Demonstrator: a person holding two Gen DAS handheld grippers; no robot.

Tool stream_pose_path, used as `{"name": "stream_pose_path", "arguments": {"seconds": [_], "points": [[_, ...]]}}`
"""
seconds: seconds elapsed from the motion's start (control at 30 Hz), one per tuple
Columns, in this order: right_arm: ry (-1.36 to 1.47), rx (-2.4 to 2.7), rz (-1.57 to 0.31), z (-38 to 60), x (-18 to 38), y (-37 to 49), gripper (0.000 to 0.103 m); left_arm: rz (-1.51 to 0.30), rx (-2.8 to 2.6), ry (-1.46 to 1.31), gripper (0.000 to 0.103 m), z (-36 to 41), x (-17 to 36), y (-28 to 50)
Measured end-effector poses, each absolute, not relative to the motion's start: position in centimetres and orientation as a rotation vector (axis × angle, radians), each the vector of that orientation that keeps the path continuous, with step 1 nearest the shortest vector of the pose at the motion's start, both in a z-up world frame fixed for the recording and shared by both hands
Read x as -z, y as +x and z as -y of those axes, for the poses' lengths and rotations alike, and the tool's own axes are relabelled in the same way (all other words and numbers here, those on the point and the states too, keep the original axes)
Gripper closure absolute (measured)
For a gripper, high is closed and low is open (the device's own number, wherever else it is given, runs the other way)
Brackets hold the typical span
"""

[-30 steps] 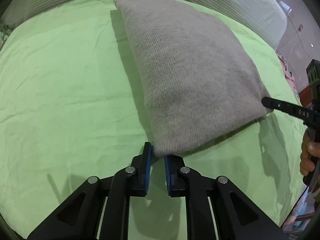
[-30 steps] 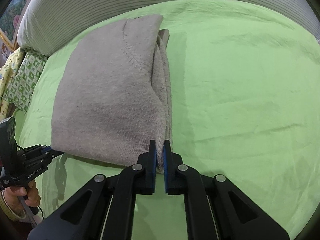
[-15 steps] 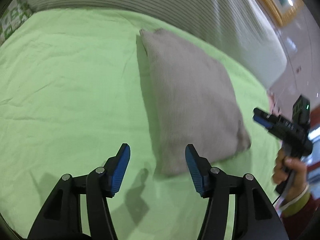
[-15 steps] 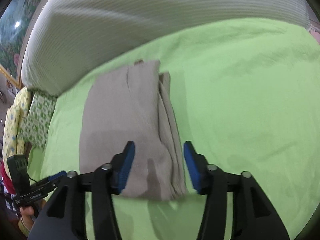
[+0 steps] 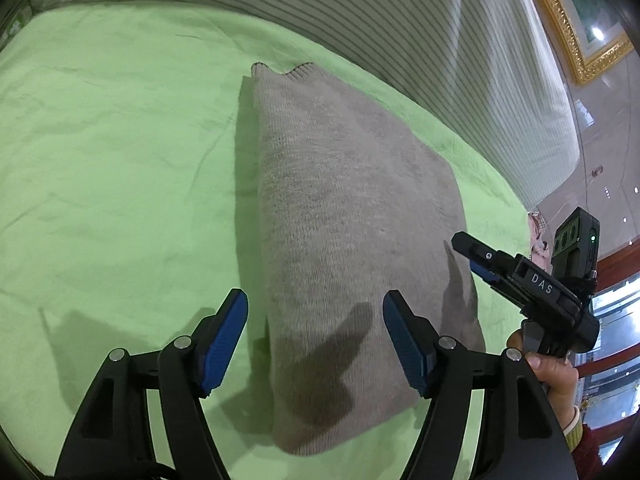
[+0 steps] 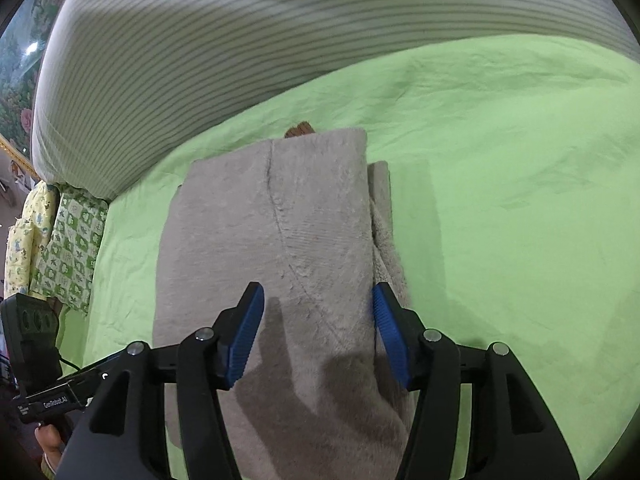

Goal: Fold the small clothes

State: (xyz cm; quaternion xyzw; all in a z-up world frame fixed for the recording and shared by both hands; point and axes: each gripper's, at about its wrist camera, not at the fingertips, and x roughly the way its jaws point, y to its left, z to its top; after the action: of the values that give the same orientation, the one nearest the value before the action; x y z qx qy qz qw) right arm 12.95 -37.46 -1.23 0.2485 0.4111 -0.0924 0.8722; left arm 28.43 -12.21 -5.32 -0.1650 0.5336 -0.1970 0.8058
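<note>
While both jaws are opening with nothing gripped, the left gripper (image 5: 314,316) and right gripper (image 6: 318,312) hang above the folded grey sweater (image 5: 352,240), flat on the green sheet (image 5: 120,168) below them.

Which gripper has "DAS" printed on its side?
The right gripper, seen at the right of the left wrist view. The left gripper shows a different, longer white label. Both are opening, off the folded sweater.

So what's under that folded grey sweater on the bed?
The folded grey sweater lies on a green sheet, with more of its own layers peeking out along one side. Whatever lies directly beneath it is covered.
</note>
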Motion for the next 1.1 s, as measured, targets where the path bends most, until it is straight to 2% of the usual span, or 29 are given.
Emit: {"name": "stream_pose_path", "arguments": {"seconds": [0.1,0.23,0.57,0.8,0.87,0.93,1.0,1.1], "points": [[0.513,0.191,-0.879,37.9,2.1,13.2,0.045,-1.165,0.411,-0.363,0.031,12.4,6.3,29.2],[0.433,0.273,-0.917,38.7,3.0,13.1,0.043,-1.171,0.408,-0.379,0.024,12.5,7.3,29.7],[0.587,0.186,-0.847,40.7,2.4,12.3,0.043,-1.205,0.446,-0.424,0.024,14.0,8.6,30.7],[0.553,0.170,-0.897,40.6,3.0,13.2,0.043,-1.223,0.456,-0.500,0.023,14.5,11.1,30.5],[0.571,0.160,-0.904,40.9,3.6,13.3,0.043,-1.215,0.466,-0.498,0.025,14.7,11.4,30.5],[0.587,0.151,-0.900,41.1,3.9,13.1,0.043,-1.213,0.489,-0.502,0.034,15.0,11.5,30.7],[0.576,0.139,-0.912,40.8,4.0,13.2,0.049,-1.213,0.497,-0.505,0.039,15.1,11.5,30.8],[0.559,0.116,-0.927,40.2,3.9,13.5,0.064,-1.197,0.511,-0.509,0.051,14.9,11.1,30.7]]}}
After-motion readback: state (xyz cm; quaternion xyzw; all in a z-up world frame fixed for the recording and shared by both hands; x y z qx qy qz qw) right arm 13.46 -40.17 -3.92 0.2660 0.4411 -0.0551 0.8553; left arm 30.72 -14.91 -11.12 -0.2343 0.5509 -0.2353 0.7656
